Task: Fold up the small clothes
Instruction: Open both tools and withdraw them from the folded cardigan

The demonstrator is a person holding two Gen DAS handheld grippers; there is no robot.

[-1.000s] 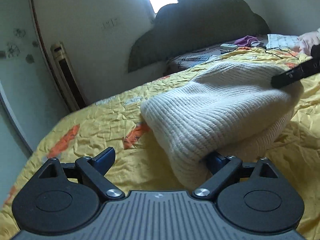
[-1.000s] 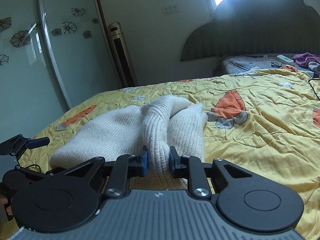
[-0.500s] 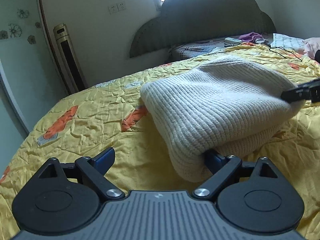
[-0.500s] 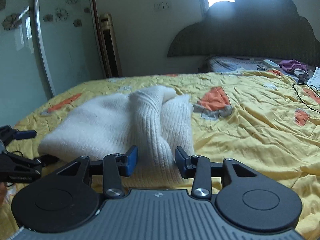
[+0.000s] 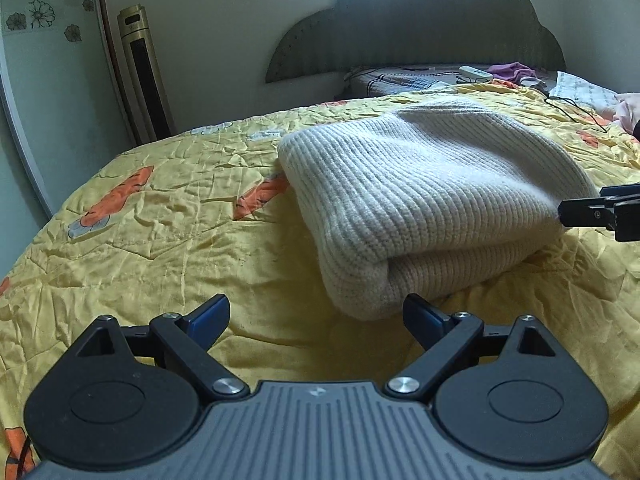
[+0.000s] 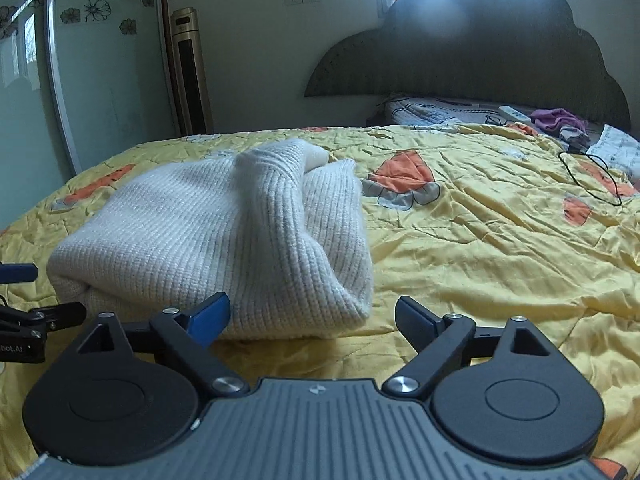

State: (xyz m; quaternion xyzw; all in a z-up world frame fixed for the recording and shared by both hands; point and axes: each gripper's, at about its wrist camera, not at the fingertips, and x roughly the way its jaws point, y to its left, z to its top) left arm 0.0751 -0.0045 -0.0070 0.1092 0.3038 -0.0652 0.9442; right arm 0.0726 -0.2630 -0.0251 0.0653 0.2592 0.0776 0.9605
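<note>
A cream knit sweater (image 5: 420, 200) lies folded on the yellow quilt (image 5: 160, 240). My left gripper (image 5: 316, 314) stands open just short of the sweater's near corner, with neither pad touching it. In the right wrist view the sweater (image 6: 240, 240) shows a raised ridge down its middle. My right gripper (image 6: 312, 314) is open and its jaws are still opening; the sweater's near edge lies between the fingertips and the pads do not press on it. Each gripper shows in the other's view: the right gripper (image 5: 600, 212) at the sweater's far side, the left gripper (image 6: 24, 312) at the left edge.
The quilt (image 6: 500, 260) covers a bed with a dark headboard (image 6: 480, 60). A black cable (image 6: 592, 180), a white remote (image 6: 514, 114) and a purple cloth (image 6: 556, 118) lie near the pillow end. A tall floor fan unit (image 6: 190, 72) and a mirrored door (image 6: 100, 80) stand beyond the bed's left edge.
My right gripper let go of the sweater's ridge and its jaws spread wide. My left gripper drew back, so its right finger is out from under the sweater's corner.
</note>
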